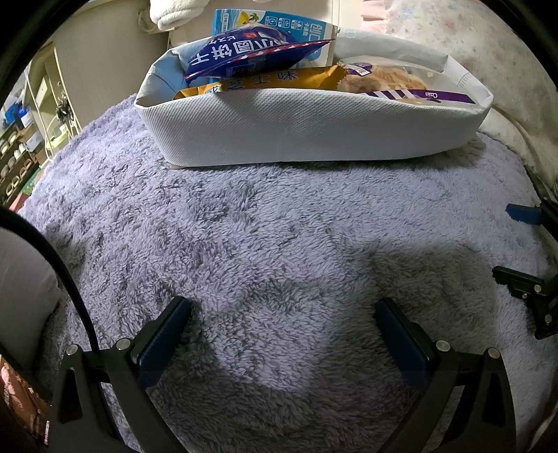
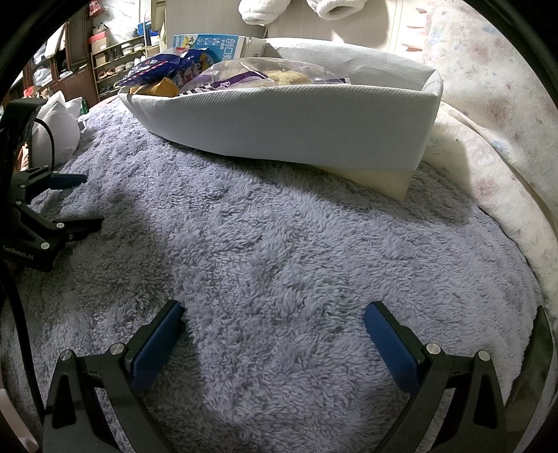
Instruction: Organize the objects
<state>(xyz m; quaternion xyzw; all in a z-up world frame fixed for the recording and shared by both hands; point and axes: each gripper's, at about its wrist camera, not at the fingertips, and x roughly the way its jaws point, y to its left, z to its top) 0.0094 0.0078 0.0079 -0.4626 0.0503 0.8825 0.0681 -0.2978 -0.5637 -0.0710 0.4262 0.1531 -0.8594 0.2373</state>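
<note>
A white fabric bin stands at the far side of a fluffy lavender blanket. Inside it lie a dark blue snack bag, a yellow packet, a clear purple-striped pastry bag and a light blue carton. My left gripper hovers open over bare blanket, well short of the bin. My right gripper is open too, with nothing between its fingers. Each gripper shows at the edge of the other's view.
A cream cushion pokes out under the bin's right end. A floral quilt lies to the right, white pillows to the left. Shelves with shoes and boxes stand far left. White towels hang behind the bin.
</note>
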